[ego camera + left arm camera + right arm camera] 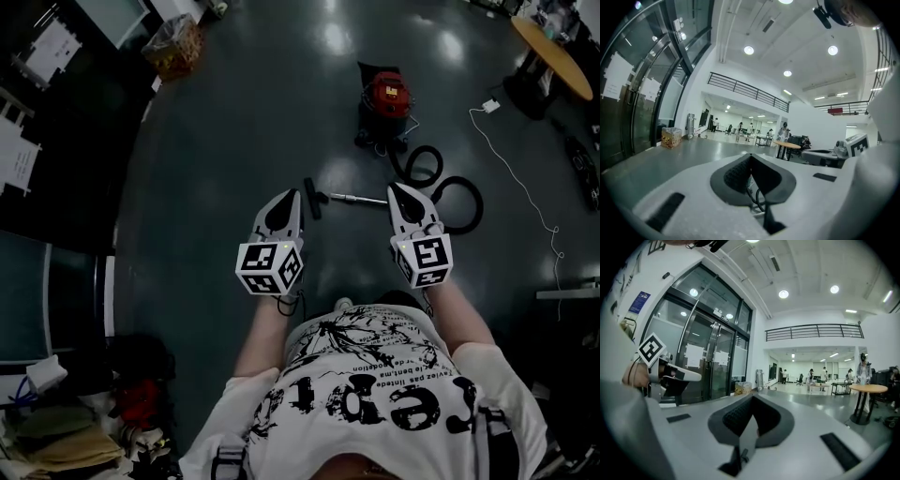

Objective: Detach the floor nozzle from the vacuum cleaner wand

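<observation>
In the head view the red vacuum cleaner [387, 97] stands on the dark floor ahead. Its black hose [448, 192] coils to the right. A metal wand [358, 199] lies on the floor with the black floor nozzle [311, 199] at its left end. My left gripper [292, 194] and right gripper [397, 188] are held up side by side in front of me, well above the wand, touching nothing. Both are shut and empty. The left gripper's [751, 155] and right gripper's [752, 397] own views look level across the hall; the vacuum is hidden there.
A box of yellowish stuff [175, 44] sits at the far left near glass doors [705, 364]. A round wooden table [555, 53] stands at the far right, and a white cable [518, 175] trails over the floor. Bags and clutter [70, 436] lie at my lower left. Distant people [820, 376] stand far down the hall.
</observation>
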Tool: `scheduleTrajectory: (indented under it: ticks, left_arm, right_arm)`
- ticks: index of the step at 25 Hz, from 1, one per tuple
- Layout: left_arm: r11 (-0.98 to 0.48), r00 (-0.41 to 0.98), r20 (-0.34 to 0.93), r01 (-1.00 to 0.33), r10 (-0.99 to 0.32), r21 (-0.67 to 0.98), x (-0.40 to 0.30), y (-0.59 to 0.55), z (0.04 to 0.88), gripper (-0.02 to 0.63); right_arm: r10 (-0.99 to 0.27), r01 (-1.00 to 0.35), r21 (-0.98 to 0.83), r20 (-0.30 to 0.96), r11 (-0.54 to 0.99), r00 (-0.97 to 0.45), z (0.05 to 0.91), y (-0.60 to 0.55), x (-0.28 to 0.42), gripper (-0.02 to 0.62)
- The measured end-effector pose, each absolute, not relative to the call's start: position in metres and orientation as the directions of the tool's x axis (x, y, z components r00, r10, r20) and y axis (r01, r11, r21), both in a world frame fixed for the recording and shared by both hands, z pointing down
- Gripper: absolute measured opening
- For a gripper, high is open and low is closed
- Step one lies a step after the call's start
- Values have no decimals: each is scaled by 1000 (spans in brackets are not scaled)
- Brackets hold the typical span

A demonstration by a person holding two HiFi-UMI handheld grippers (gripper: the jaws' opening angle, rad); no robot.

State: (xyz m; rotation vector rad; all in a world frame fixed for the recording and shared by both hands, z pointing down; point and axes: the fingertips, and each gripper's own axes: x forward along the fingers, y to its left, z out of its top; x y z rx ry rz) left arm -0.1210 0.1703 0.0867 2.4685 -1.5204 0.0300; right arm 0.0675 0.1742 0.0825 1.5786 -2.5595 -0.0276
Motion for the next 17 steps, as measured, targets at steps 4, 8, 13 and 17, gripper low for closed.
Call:
scheduleTrajectory:
  ticks: [4, 8, 13, 17]
  left_arm:
    - [-452, 484, 150, -869, -862, 203, -111, 166, 88, 3]
    - [-475, 506, 154, -857, -849, 200, -104, 161, 88, 3]
    - [-469, 503, 156, -858, -850, 211, -105, 152, 89, 5]
    - [-455, 497, 157, -858, -854, 238, -114, 150, 94, 5]
  right_arm:
    - [-898, -896, 87, 118, 435, -424, 86, 166, 71, 2]
    - [-902, -903, 85, 139, 421, -408, 85, 161, 72, 2]
    - [-914, -916, 74, 136, 393, -381, 85, 154, 75, 2]
    - [-917, -920, 72, 137, 386, -375, 87, 154, 69, 2]
